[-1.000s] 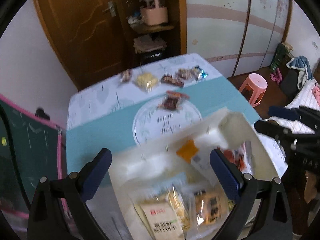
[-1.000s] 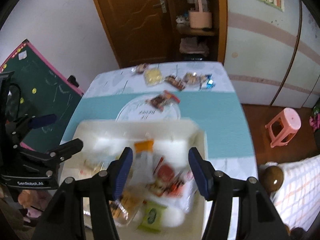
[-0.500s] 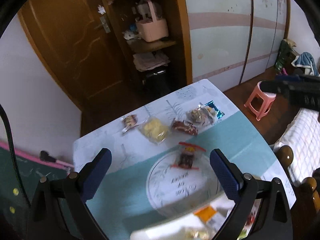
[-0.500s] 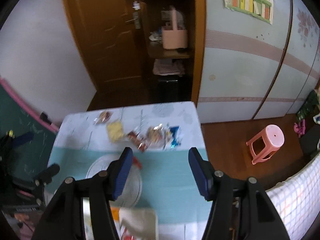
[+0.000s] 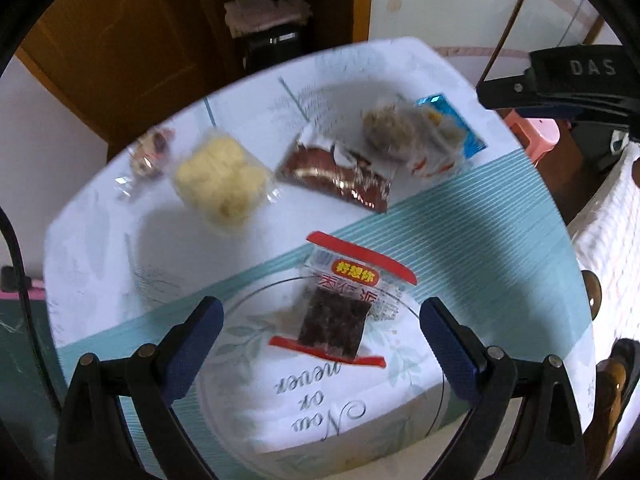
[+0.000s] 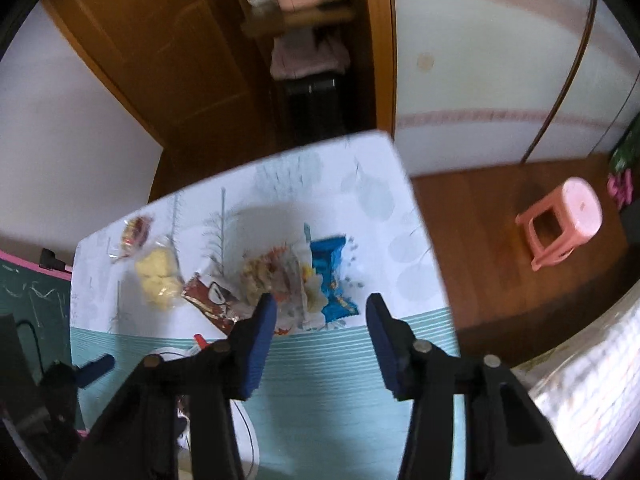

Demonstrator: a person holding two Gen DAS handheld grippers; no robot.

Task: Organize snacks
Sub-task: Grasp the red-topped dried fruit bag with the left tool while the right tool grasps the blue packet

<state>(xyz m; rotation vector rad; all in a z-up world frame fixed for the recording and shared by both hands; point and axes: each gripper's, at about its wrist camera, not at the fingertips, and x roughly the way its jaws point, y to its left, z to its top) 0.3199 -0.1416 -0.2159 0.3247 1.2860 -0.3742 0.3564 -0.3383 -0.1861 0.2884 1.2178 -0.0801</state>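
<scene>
The left gripper (image 5: 320, 326) is held above the table (image 5: 480, 240) with its jaws spread wide and nothing between the pads. A dark snack packet with red end strips (image 5: 340, 308) lies on the cloth directly ahead of and between the 2 fingers, touched by neither. Its long axis runs away from the fingers, tilted slightly to the right, with the yellow-labelled end farther off. Clear cloth is seen on both sides of this packet, between it and each finger.

Beyond the fingertips a row of packets is laid across the white part of the cloth: a small red-and-clear packet (image 5: 146, 152) at far left, a pale yellow packet (image 5: 220, 178), a brown-red packet (image 5: 340, 176) with its long axis slanting down to the right, a clear packet of pale pieces (image 5: 396, 132), and a blue packet (image 5: 460, 128) at far right. The last 3 overlap or touch.

The right gripper (image 6: 320, 308) has just been closing; its jaws are partly apart and nothing is pressed between them. The blue packet (image 6: 332, 280) lies just ahead of the gap, its long axis pointing away from the fingers. The table's far edge and right edge (image 6: 424, 240) are close beyond it, with bare floor and a pink stool (image 6: 560, 220) to the right of the fingers.
</scene>
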